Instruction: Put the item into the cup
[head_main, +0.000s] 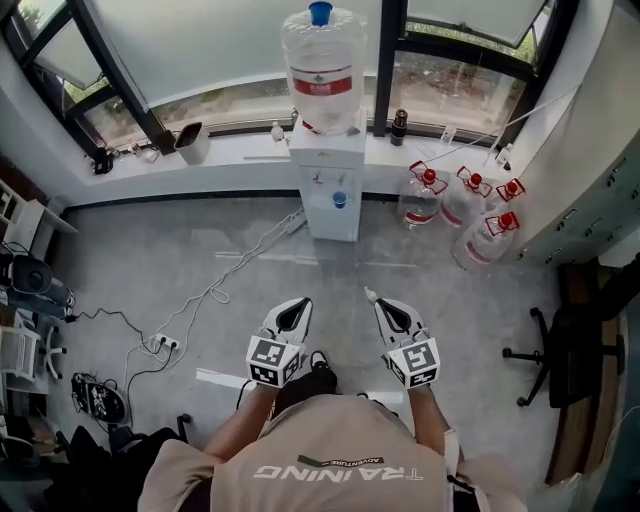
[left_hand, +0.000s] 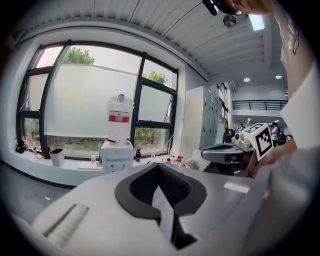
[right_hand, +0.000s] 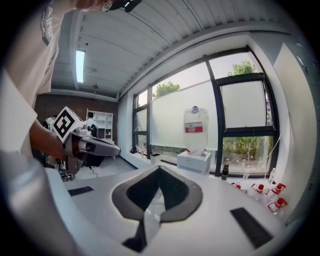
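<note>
Both the left gripper (head_main: 298, 306) and right gripper (head_main: 380, 302), jaws together, point toward the water dispenser (head_main: 330, 190); neither item nor cup is in view, so no bearing can be given.

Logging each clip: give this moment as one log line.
left tool shut | right tool shut | task things: none in view | facing water dispenser

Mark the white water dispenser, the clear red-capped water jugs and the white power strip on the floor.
White water dispenser (head_main: 326, 220): head view, front panel below the taps.
Clear red-capped water jugs (head_main: 419, 204): head view, body of the leftmost jug.
White power strip (head_main: 165, 343): head view, its top face.
</note>
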